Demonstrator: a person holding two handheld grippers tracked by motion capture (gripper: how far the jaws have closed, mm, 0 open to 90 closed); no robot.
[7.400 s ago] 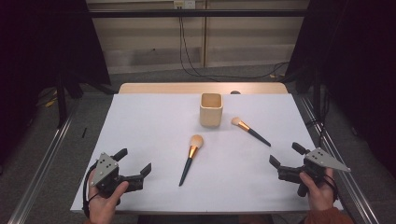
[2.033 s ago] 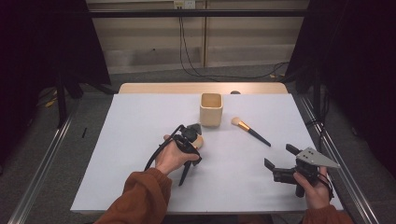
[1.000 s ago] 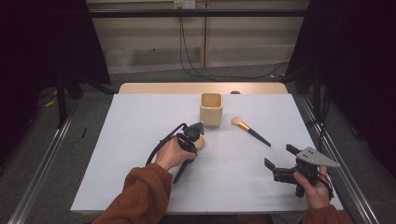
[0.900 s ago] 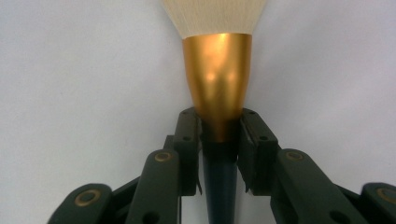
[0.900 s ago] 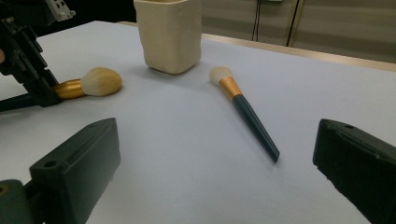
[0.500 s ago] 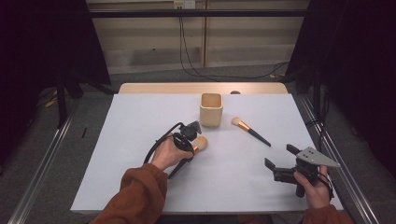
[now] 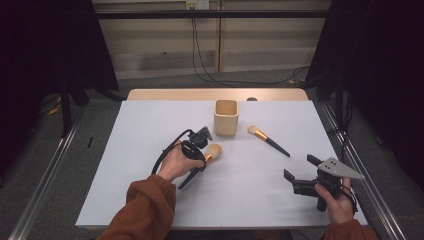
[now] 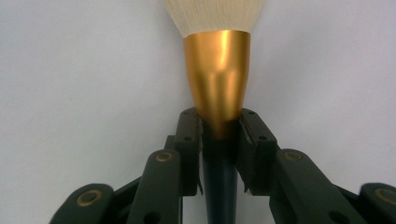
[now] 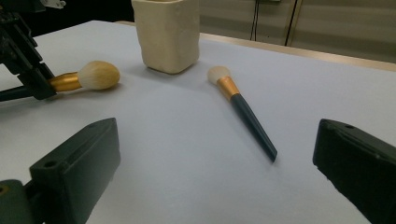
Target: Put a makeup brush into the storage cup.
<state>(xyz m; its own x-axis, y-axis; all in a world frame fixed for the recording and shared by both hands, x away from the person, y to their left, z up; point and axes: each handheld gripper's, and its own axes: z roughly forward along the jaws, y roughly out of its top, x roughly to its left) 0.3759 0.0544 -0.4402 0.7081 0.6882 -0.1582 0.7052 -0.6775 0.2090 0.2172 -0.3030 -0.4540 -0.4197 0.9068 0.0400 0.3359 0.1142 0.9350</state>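
On the white table, left of centre in the high view, the left gripper is pinching a brush where the dark handle meets the gold collar. The left gripper view shows both black jaws pressed against that junction, the gold collar and pale bristle head reaching out past them over the white surface. The brush lies low over the table, its fluffy head pointing toward a cup and stopping just short of it, its handle running back under the person's left hand in an orange sleeve. The cup, cream and squarish, stands upright near the far middle of the table. Right of it a second brush lies flat, head near the cup, dark handle angled toward the near right. Farther right, near the table's front right corner, the right gripper is held above the surface with its jaws spread wide and nothing between them; its own view looks between them at the second brush, the cup and the gripped brush beyond.
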